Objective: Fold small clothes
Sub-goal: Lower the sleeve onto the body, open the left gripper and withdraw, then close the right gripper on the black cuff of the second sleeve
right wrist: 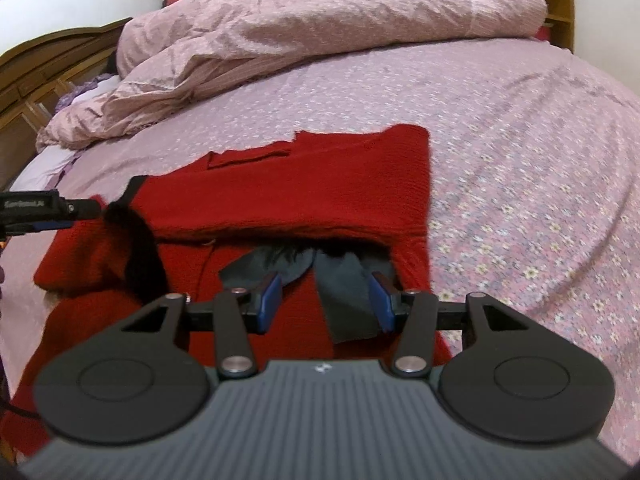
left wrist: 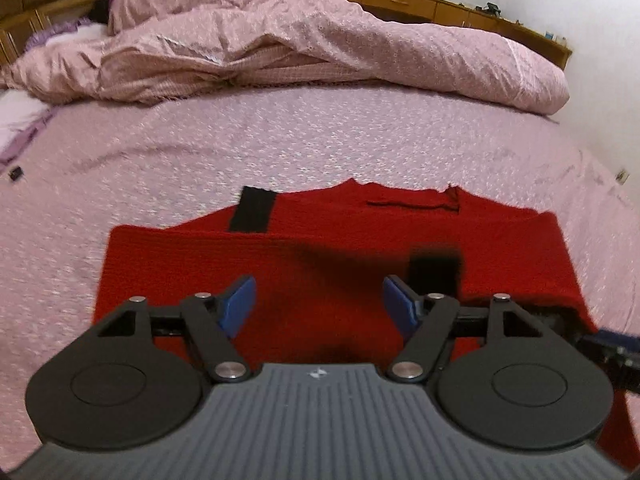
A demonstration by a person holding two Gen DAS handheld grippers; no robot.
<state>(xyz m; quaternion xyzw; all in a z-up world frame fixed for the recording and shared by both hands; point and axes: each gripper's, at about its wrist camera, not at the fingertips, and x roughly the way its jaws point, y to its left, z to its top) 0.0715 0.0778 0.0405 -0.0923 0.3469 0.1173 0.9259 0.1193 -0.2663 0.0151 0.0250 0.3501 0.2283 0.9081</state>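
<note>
Your left gripper (left wrist: pixel 318 306) hangs with its blue pads well apart and nothing between them, poised over the near half of the red knitted garment (left wrist: pixel 280 256). Your right gripper (right wrist: pixel 325 302) stands about half open; a dark grey ribbon bow (right wrist: pixel 344 280) lies between its pads, but the pads do not visibly press on it, so treat that gripper as empty. The garment lies spread on the lilac flowered bedspread (left wrist: pixel 280 140), toward the near edge of the bed, partly folded already, with one layer doubled over another. It looks light, soft and limp, a loose knit that will sag and stretch rather than hold a crease, and should grip well on the pads. I would take it at an edge or corner, through both layers where they overlap, and not by the bow or the black trim, which would likely just drag. The left wrist view shows the far hem, a black band (left wrist: pixel 254 210) across the garment's upper left and a small slit near the far edge. The right wrist view alone shows the bow, tucked under the folded flap, a dark furry strip (right wrist: pixel 140 248) at the garment's left side, and the tip of your left gripper reaching in there. A rumpled pink quilt (right wrist: pixel 320 32) is heaped well beyond.
</note>
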